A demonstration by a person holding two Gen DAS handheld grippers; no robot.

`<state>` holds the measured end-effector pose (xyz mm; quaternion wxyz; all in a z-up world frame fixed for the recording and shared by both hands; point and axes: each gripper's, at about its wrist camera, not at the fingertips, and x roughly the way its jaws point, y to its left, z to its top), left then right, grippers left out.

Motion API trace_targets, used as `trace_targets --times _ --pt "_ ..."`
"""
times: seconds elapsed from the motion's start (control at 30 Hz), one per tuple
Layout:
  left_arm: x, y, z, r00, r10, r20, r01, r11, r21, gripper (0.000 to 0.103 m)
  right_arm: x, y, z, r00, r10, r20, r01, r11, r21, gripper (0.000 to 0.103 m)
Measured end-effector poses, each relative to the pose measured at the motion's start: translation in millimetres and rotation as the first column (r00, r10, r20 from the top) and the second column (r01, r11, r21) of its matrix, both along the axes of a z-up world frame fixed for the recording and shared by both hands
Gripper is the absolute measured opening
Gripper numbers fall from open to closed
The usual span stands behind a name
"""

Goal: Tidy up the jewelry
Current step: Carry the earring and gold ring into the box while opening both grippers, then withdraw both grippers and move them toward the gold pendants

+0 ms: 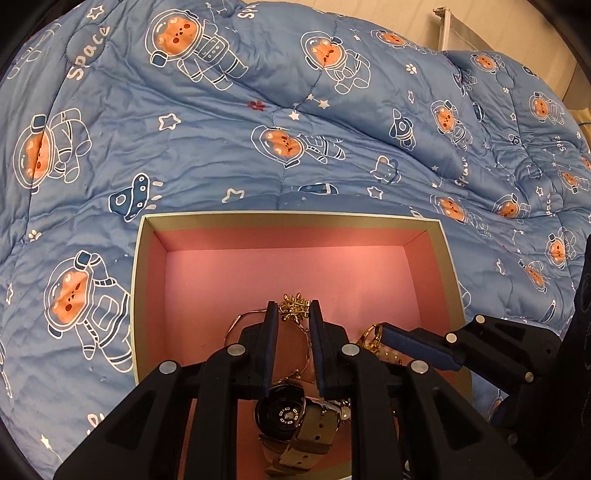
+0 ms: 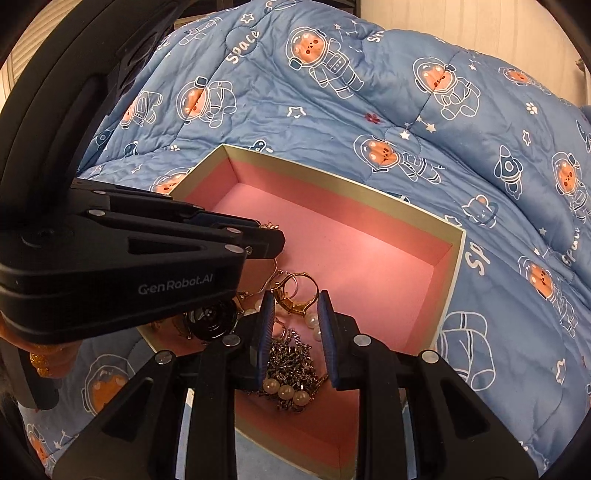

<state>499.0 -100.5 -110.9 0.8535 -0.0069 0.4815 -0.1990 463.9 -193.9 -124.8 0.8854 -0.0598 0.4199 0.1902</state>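
Note:
A pink-lined box (image 1: pixel 291 216) (image 2: pixel 456 236) sits on the bed. Inside, my left gripper (image 1: pixel 293 308) is open over a gold leaf brooch (image 1: pixel 294 307), a thin bangle (image 1: pixel 236 323) and a watch with a tan strap (image 1: pixel 288 413). My right gripper (image 2: pixel 295 299) is open over a gold ring (image 2: pixel 295 290), pearl beads (image 2: pixel 286 390) and a silver chain (image 2: pixel 291 356). The right gripper shows in the left wrist view (image 1: pixel 384 328), and the left gripper shows in the right wrist view (image 2: pixel 275 240). Neither holds anything.
A blue quilt (image 1: pixel 258 110) (image 2: pixel 406 92) with astronaut bear prints covers the bed around the box. A pale wall (image 2: pixel 480 22) stands behind it.

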Motion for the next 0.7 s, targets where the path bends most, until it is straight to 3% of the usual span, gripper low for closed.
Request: trace_targets --times 0.1,0.2,0.27,0.3,0.47,0.57,0.7 --pt "-0.5 -2.7 -0.9 1.000 -0.011 0.006 0.011 1.000 0.010 0.018 -0.4 1.3 -0.5 1.000 0.006 -0.001 -0.006 1.000 0.000 0.025" --pt "-1.0 -3.8 -0.4 1.000 -0.012 0.014 0.011 1.000 0.010 0.026 -0.7 2.4 -0.7 1.000 0.011 0.003 -0.011 1.000 0.000 0.029" --pt "-1.2 -3.4 1.0 1.000 -0.007 0.019 0.007 1.000 0.003 0.035 -2.4 2.9 0.5 1.000 0.015 0.013 -0.015 1.000 0.006 0.041" --pt "-1.5 -2.8 2.3 1.000 -0.003 0.023 0.003 1.000 -0.001 0.042 -3.6 2.7 1.6 1.000 0.013 0.021 -0.013 1.000 0.010 0.052" --pt "-5.4 2.6 13.5 0.998 0.007 0.059 -0.005 0.999 -0.041 0.053 -11.3 -3.3 8.9 0.998 -0.011 0.055 0.009 0.999 0.035 0.055" --pt "-10.5 6.7 22.5 0.997 0.012 0.083 -0.007 0.998 -0.069 0.061 -21.4 -8.7 15.4 0.996 -0.027 0.085 0.023 0.999 0.046 0.067" --pt "-21.7 15.3 33.5 0.990 0.045 0.134 -0.032 0.995 -0.097 0.081 -37.6 -15.6 23.7 0.992 -0.048 0.116 0.041 0.997 0.069 0.075"
